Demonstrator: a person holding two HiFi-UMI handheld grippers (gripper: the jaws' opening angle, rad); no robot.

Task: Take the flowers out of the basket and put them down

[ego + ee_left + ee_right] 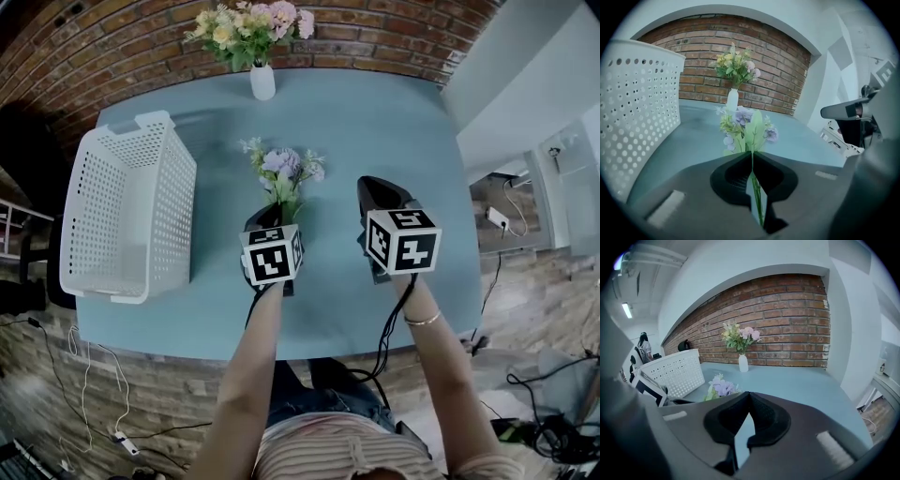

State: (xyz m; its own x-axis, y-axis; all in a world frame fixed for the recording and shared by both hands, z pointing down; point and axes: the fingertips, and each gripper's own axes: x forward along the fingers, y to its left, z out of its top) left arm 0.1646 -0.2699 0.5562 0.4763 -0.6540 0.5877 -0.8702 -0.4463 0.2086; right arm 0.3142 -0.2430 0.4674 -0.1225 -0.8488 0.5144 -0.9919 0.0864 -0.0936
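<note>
Left hand-held gripper [751, 153], jaws pinched on the thin green stems of a small bunch of flowers [284, 171], held the bunch low over the blue table [394, 122]. The stems ran along the gripper's own line, blooms pointing away from the person toward a far vase [262, 82]. A white basket [89, 187] stood well off to the left. Beside the flowers, the right hand-held gripper [380, 189] was pressed together on nothing, so the laying down looked to be the left's job.
</note>
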